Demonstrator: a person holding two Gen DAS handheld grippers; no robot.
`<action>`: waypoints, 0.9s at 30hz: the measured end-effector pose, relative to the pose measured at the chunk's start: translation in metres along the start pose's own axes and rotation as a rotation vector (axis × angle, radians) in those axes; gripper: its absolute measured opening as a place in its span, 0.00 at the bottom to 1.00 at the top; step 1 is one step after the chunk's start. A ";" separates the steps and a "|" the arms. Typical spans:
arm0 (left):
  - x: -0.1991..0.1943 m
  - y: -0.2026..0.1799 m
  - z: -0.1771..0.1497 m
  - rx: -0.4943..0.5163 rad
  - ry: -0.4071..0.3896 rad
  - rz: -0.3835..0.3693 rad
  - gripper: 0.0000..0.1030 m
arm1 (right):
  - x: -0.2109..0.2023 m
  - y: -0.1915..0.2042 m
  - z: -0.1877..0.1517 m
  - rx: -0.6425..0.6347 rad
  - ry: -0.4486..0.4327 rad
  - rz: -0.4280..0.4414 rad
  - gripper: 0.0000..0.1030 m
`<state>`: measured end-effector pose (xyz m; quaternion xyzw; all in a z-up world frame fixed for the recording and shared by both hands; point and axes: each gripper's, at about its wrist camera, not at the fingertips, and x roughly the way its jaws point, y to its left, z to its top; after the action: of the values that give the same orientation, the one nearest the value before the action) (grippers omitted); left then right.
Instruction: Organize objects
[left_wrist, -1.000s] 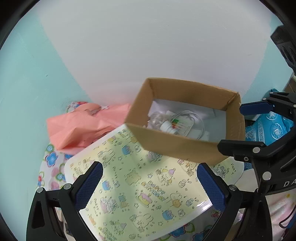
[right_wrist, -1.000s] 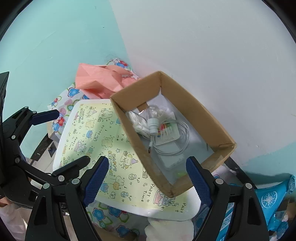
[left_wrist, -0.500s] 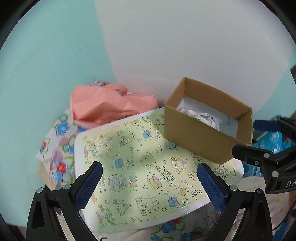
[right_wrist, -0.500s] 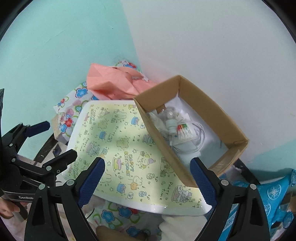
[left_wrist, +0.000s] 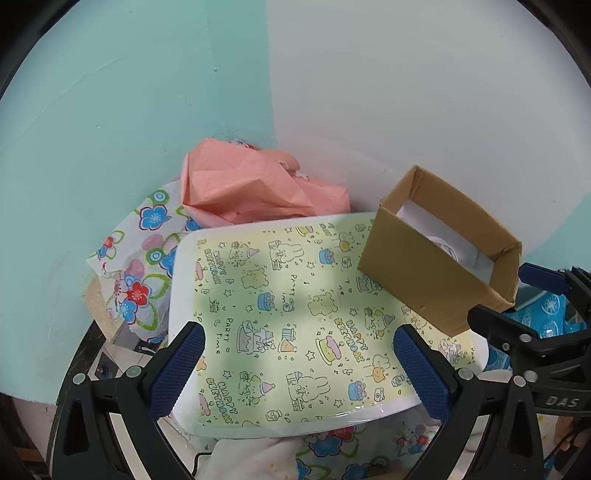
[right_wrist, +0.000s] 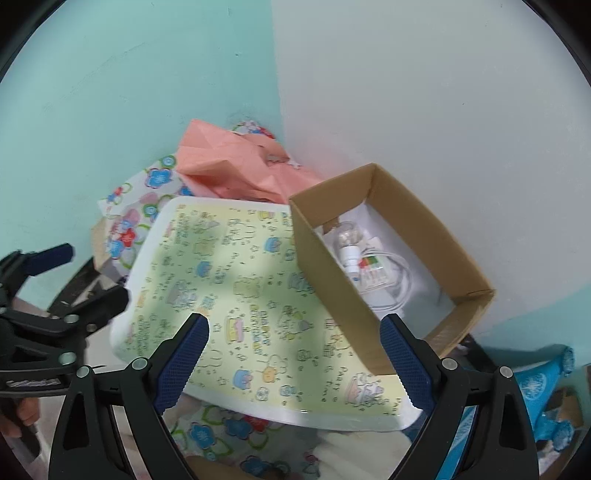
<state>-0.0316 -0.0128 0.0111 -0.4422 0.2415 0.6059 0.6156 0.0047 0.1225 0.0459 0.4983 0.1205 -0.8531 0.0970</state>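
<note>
Teal and white walls (left_wrist: 147, 110) meet behind a cluttered pile; on it lies the big birthday-print pack (left_wrist: 295, 325), flat, glossy, probably slippery, so take an edge. The cardboard box (right_wrist: 388, 266) on its far corner looks light, stiff; pinch a wall. Both tongs, left (left_wrist: 295, 369) and right (right_wrist: 295, 365), gape wide, empty.

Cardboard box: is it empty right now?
No. In the right wrist view the cardboard box holds a small clear bulb and a coiled white cable.
</note>
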 end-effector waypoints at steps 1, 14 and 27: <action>-0.002 0.001 0.000 -0.003 -0.005 -0.009 1.00 | 0.001 0.001 0.001 -0.003 0.001 -0.016 0.93; 0.001 -0.007 0.010 -0.022 -0.003 0.018 1.00 | 0.000 -0.013 0.007 0.037 -0.010 -0.025 0.93; 0.003 -0.015 0.015 -0.033 -0.006 0.002 1.00 | 0.002 -0.020 0.010 0.048 -0.005 -0.021 0.93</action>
<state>-0.0208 0.0029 0.0196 -0.4502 0.2300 0.6117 0.6085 -0.0100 0.1386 0.0511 0.4970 0.1050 -0.8579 0.0766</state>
